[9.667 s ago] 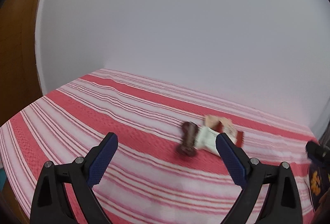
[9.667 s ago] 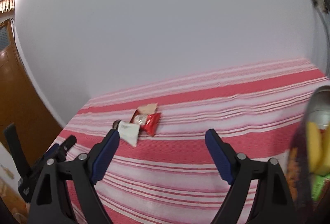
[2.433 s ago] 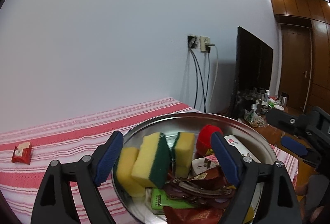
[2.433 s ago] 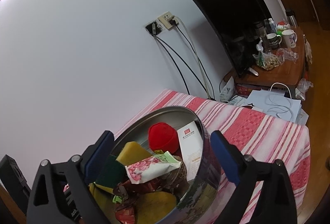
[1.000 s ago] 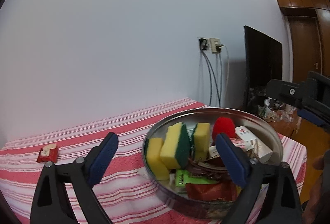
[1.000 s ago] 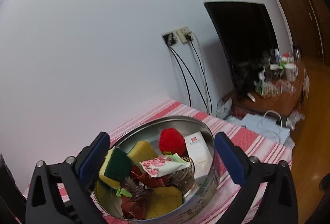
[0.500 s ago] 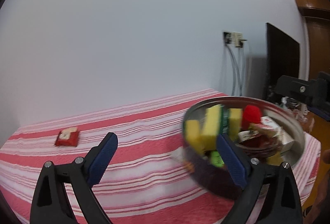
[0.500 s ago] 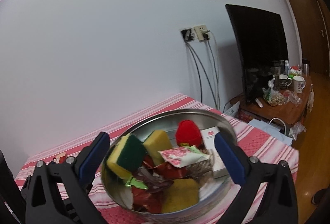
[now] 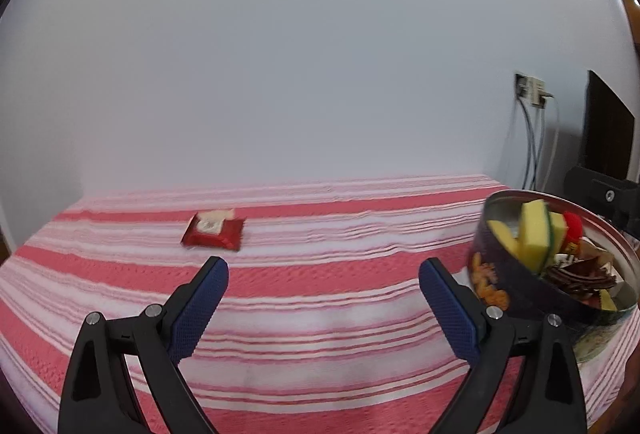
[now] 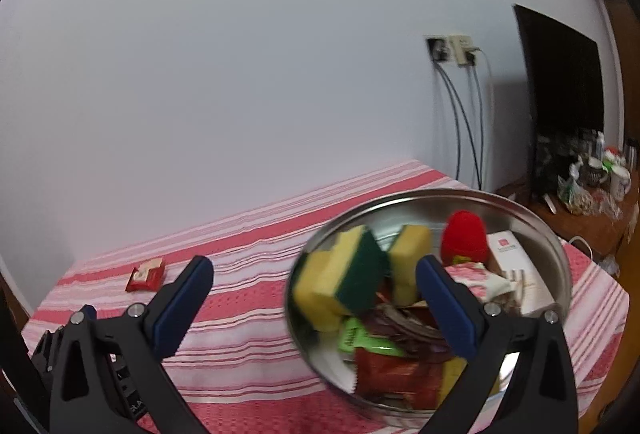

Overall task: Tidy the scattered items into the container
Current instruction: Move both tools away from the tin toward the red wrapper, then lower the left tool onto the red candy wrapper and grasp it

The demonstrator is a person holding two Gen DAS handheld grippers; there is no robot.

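Left wrist view: left gripper (image 9: 323,276) low over the striped cloth (image 9: 320,298) on the counter, jaws spread wide with nothing between them. Broad stretch of bare cloth ahead, running back to the white wall (image 9: 280,54). Red snack packet (image 9: 213,229) lying flat well ahead and slightly left, alone, far from any edge. Round metal tin (image 9: 552,298) at the far right near the cloth's right edge, well apart from the packet; yellow-and-green sponges (image 9: 536,234) and a red ball (image 9: 574,224) standing up above its rim, dark wrappers beside them. Part of the other tool, black, just past the tin.

Right wrist view: right gripper (image 10: 314,276) above the cloth (image 10: 248,314), jaws spread wide and empty, the right jaw in front of the tin (image 10: 540,230). Inside the tin: sponges (image 10: 340,278), red ball (image 10: 464,238), a white box (image 10: 516,274), pink, green and red wrappers, somewhat blurred. Snack packet (image 10: 146,275) far left near the back wall, open cloth between it and the tin. Cloth's right edge just beyond the tin.
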